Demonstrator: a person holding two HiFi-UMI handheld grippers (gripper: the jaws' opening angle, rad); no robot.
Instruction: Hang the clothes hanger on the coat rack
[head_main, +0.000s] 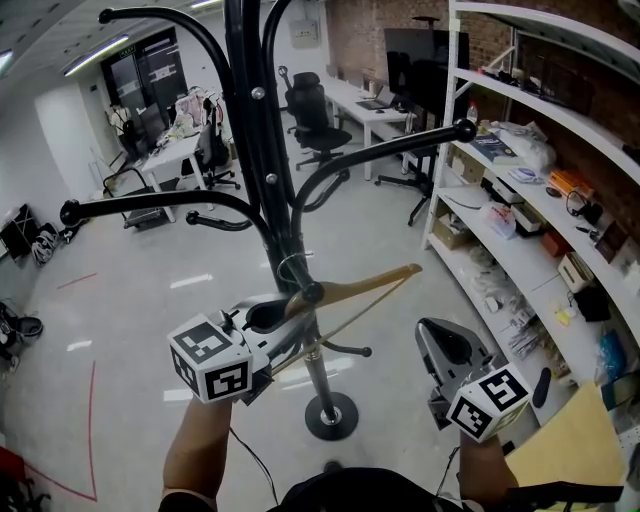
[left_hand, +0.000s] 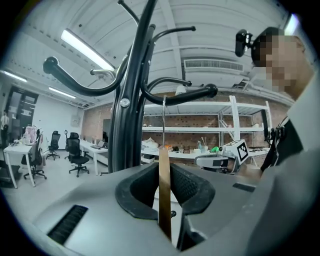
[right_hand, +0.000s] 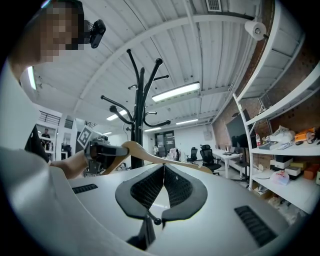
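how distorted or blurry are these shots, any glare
Head view: sharp, wide-angle, the shelves bow at the right. Left gripper view: heavy fisheye with dark corners, a strip light blown out, the hanger up close looks soft. Right gripper view: same fisheye bend and dark corners, lighting even.

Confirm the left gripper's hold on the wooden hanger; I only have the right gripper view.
Observer: The left gripper is shut on the wooden hanger; its thin edge stands upright between the jaws.
Operator: Report where the hook is.
Observer: In the head view the metal hook sits close to the coat rack pole, near where an arm branches off. I cannot tell whether it is over that arm.
Operator: Check my right gripper's clearance.
Observer: From above, the right gripper is shut, empty, and apart from the hanger's tip.
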